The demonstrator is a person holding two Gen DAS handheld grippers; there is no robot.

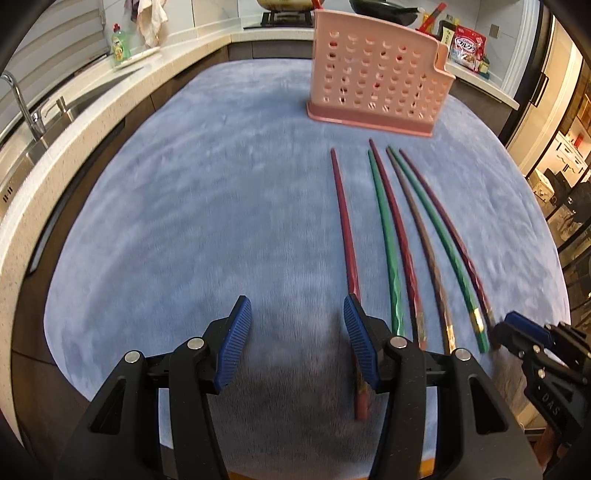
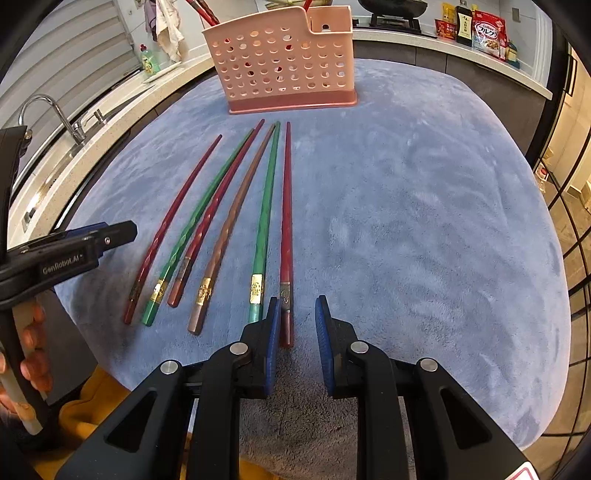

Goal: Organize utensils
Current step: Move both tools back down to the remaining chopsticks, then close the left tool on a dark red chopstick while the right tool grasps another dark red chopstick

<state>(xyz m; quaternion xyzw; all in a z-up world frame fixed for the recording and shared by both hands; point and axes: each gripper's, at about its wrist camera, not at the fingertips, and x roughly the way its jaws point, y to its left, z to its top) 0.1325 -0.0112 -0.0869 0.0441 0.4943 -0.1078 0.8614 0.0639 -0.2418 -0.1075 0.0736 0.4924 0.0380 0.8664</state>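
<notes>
Several chopsticks, red, green and brown, lie side by side on a blue-grey mat (image 2: 406,206), tips toward a pink perforated utensil holder (image 2: 284,62), which also shows in the left wrist view (image 1: 376,77). My left gripper (image 1: 297,321) is open and empty, its right finger just above the leftmost red chopstick (image 1: 343,229). My right gripper (image 2: 295,314) is open, low over the handle end of the rightmost red chopstick (image 2: 285,221), which lies between the fingers. A green chopstick (image 2: 266,206) lies just left of it. Two red chopsticks stand in the holder.
A kitchen counter with a sink and tap (image 2: 55,110) runs along the left. A stove with pans (image 1: 288,7) and food packets (image 2: 487,33) line the back counter. A dish soap bottle (image 1: 120,46) stands by the sink. Glass doors are at the right.
</notes>
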